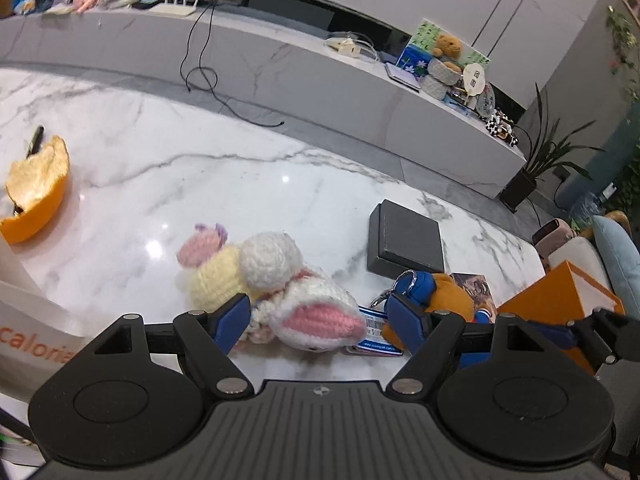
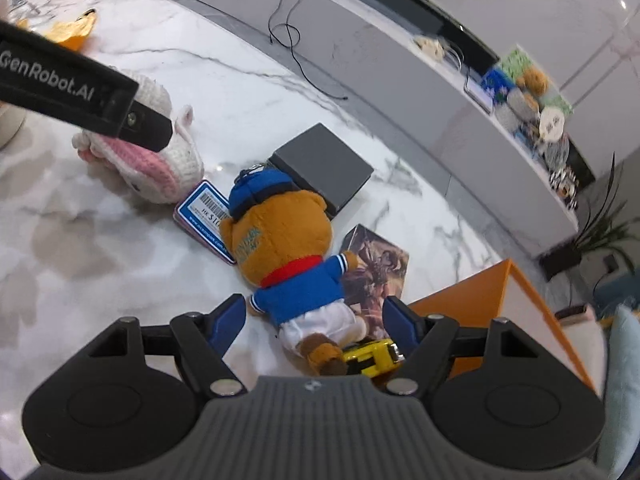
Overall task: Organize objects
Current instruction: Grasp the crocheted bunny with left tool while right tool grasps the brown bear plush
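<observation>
Blue-padded jaws of the left gripper (image 1: 320, 322) stand wide apart low in its frame, the crocheted bunny (image 1: 316, 312) lying between them, untouched by either pad. Beside it, left of centre, rests a yellow knitted toy (image 1: 214, 276). Lower centre in the right view, the right gripper (image 2: 314, 318) hangs open around the legs of a bear plush (image 2: 286, 246) on the marble table (image 2: 120, 272). Above the bear lies a dark box (image 2: 324, 162); an orange box (image 2: 472, 300) sits at right.
</observation>
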`<state>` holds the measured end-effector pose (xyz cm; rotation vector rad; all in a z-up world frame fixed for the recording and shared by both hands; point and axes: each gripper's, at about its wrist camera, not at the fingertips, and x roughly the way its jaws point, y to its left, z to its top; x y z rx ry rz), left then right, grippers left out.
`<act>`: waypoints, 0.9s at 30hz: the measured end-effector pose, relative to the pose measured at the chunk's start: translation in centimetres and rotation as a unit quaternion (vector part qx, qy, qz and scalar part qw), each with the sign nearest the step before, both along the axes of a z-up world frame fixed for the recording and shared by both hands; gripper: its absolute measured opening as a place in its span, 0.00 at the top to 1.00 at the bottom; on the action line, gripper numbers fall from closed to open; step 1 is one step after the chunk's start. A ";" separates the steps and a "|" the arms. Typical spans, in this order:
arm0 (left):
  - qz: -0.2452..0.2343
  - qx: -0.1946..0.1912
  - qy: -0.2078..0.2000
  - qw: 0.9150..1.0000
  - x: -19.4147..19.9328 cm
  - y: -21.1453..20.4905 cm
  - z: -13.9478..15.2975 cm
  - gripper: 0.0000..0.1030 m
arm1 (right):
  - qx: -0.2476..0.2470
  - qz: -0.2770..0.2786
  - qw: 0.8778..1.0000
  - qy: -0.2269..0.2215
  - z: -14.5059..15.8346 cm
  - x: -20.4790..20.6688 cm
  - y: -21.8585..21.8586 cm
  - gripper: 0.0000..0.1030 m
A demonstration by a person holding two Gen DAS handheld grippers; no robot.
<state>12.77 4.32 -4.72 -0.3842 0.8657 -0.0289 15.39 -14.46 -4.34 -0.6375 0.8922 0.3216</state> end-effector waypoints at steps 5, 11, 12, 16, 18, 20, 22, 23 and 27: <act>0.015 0.023 -0.010 1.000 0.6 -0.6 -0.3 0.11 | 0.011 -0.009 1.000 0.019 -0.4 1.0 0.4 0.26; 0.047 0.054 -0.012 0.997 1.3 -0.8 -1.0 0.10 | 0.006 -0.008 1.000 0.024 -1.3 1.8 1.1 0.26; 0.065 0.052 -0.007 0.997 1.4 -0.4 -1.2 0.10 | 0.006 -0.012 1.000 0.025 -1.5 2.0 1.1 0.26; 0.095 0.037 0.012 0.995 2.1 0.5 -2.3 0.10 | 0.008 -0.014 0.999 0.036 -2.2 2.8 1.5 0.28; 0.094 0.039 0.015 0.995 2.3 0.5 -2.6 0.10 | 0.006 -0.011 0.999 0.043 -2.7 3.1 1.8 0.29; 0.088 0.048 0.010 0.995 2.3 0.4 -2.8 0.10 | -0.002 -0.011 0.999 0.043 -3.1 3.3 2.1 0.30; 0.079 0.055 0.008 0.995 2.4 0.3 -2.9 0.10 | -0.010 -0.010 0.999 0.042 -3.5 3.5 2.3 0.32; 0.075 0.058 0.008 0.995 2.5 0.4 -2.9 0.10 | -0.008 -0.010 0.999 0.042 -3.5 3.5 2.3 0.32; 0.062 0.066 0.007 0.996 2.7 0.3 -3.0 0.10 | -0.004 -0.011 0.999 0.045 -3.4 3.6 2.3 0.33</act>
